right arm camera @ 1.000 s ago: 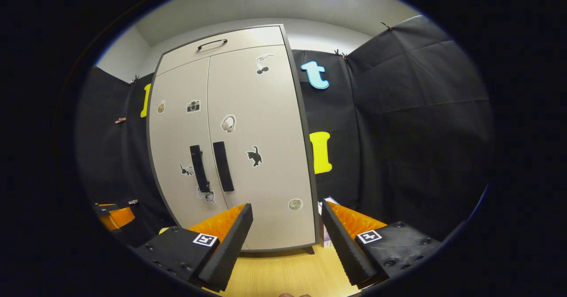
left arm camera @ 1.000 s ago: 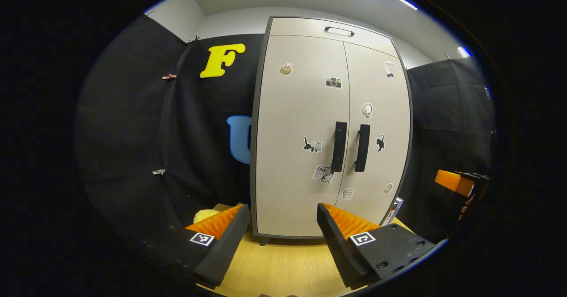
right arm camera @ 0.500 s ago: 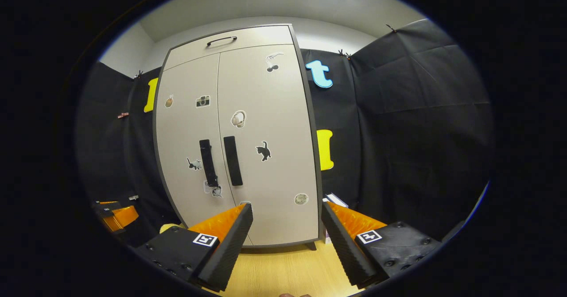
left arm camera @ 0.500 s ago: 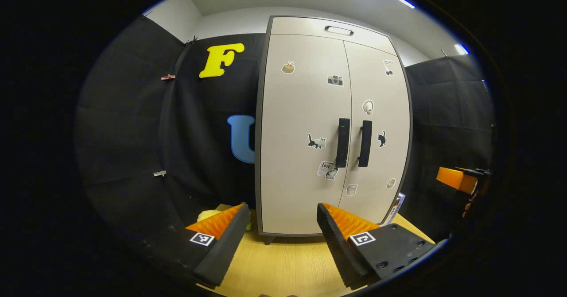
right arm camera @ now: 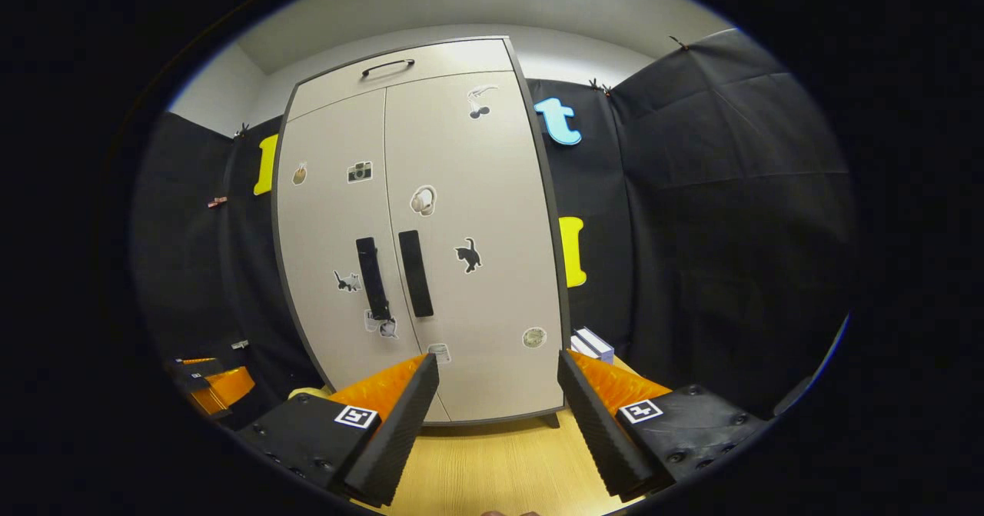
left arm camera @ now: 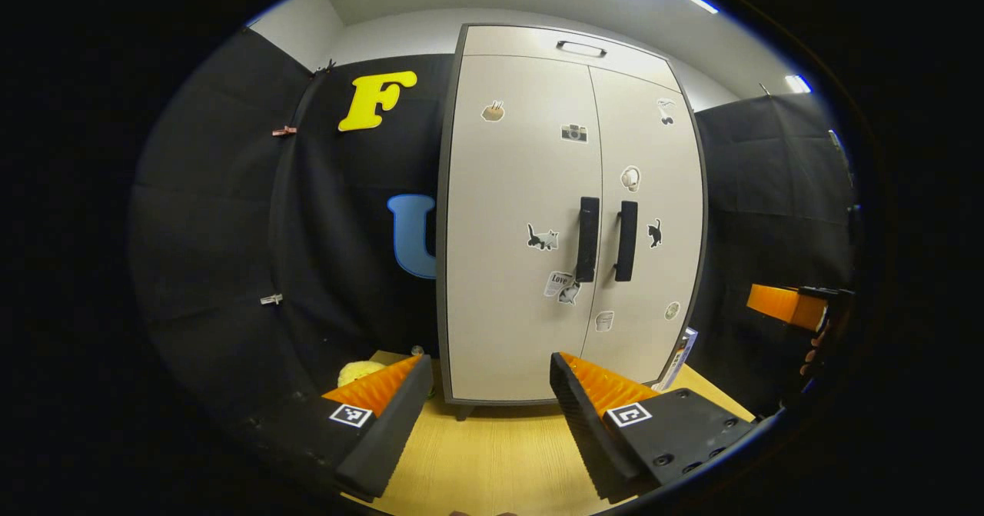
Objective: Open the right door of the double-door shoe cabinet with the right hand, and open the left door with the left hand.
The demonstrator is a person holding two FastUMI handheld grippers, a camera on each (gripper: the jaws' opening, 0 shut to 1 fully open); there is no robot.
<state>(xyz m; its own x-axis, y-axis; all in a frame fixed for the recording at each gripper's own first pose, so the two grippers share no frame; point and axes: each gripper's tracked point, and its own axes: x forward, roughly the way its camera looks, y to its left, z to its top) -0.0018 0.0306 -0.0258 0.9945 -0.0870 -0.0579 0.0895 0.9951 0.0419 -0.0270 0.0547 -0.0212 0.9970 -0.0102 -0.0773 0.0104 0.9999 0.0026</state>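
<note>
On the wooden table (left arm camera: 492, 454): shoe cabinet (left arm camera: 523, 231) a touch farther off than a second ago | both doors shut | left gripper (left arm camera: 486, 393), right gripper (right arm camera: 498, 389) agape, empty | approach probably not begun.

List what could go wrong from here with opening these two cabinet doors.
1. The two black handles, left handle and right handle, sit close together, so the open right gripper may catch the wrong one.
2. The white box beside the cabinet could be struck by the right door swinging out.
</note>
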